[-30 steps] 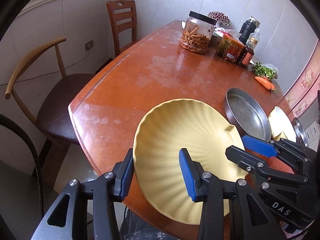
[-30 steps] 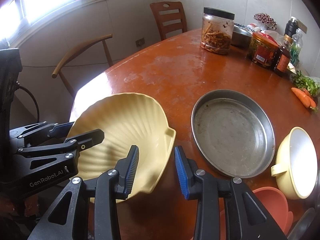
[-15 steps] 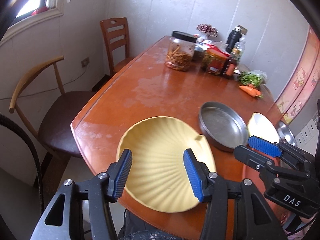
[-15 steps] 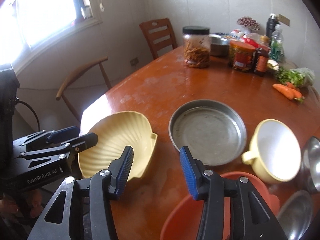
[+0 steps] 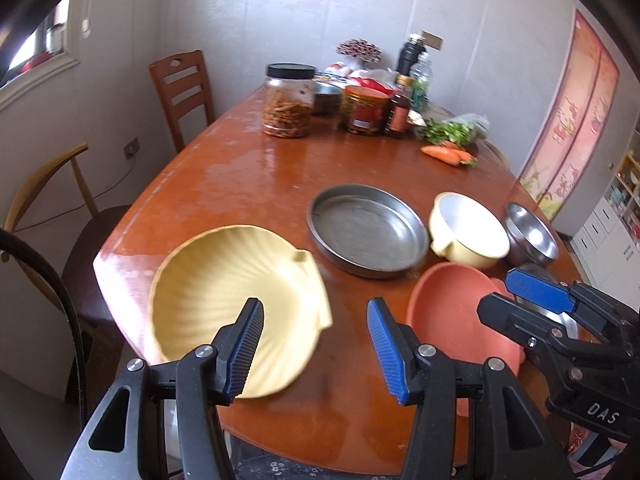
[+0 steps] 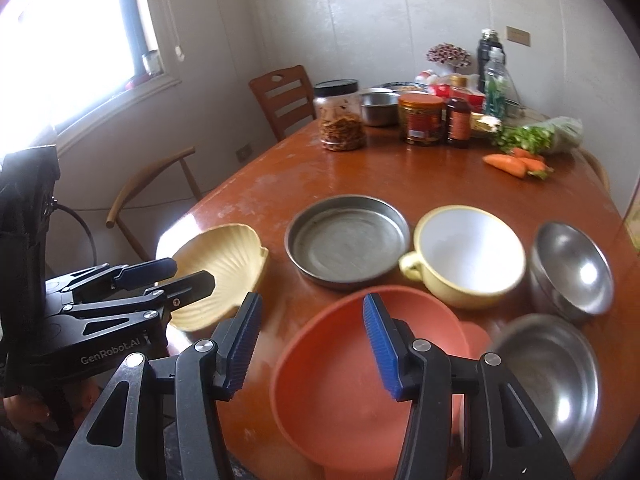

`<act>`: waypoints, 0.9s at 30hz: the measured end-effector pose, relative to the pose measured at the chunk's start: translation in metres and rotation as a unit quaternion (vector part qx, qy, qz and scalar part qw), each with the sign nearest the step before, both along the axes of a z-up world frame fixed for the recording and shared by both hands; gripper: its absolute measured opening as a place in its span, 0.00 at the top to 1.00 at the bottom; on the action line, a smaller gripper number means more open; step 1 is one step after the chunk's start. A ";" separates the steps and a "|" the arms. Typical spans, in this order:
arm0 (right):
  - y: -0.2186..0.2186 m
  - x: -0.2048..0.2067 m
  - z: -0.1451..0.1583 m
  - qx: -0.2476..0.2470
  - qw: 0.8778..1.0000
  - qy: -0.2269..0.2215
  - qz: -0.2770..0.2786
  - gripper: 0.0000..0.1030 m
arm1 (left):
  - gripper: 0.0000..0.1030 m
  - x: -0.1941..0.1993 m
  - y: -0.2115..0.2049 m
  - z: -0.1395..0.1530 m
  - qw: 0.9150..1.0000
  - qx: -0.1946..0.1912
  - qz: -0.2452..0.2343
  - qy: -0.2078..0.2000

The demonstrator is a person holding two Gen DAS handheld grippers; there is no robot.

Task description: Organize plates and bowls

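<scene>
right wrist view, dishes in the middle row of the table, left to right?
Yellow shell plate → round metal pan → yellow cup-bowl with handle → steel bowl.

I am in a home dining room, I think: a worn wooden table [image 6: 400, 184] with chairs [image 6: 286, 98] beside a window [image 6: 72, 40], jars [image 6: 340, 116] of preserves, sauce bottles [image 6: 458, 122], carrots [image 6: 514, 164] and greens [image 6: 532, 134] crowding its far end.
</scene>
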State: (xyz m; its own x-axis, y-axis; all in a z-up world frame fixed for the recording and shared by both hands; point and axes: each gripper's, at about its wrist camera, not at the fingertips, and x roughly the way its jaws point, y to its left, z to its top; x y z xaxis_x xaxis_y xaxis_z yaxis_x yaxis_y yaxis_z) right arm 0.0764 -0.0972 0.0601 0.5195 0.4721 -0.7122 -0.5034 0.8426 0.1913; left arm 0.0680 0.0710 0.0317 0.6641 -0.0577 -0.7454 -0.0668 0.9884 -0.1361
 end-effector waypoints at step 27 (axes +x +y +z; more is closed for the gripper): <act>-0.083 -0.057 -0.052 0.037 0.991 0.099 -0.077 0.46 | 0.48 0.031 -0.071 -0.039 0.994 0.003 -0.091 0.060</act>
State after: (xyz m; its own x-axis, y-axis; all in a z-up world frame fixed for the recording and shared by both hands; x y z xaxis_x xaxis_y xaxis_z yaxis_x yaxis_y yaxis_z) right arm 0.0196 -0.1803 0.0081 0.4439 0.4524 -0.7735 -0.3159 0.8868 0.3373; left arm 0.0992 0.0004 -0.0072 0.5493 -0.1634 -0.8195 0.0973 0.9865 -0.1315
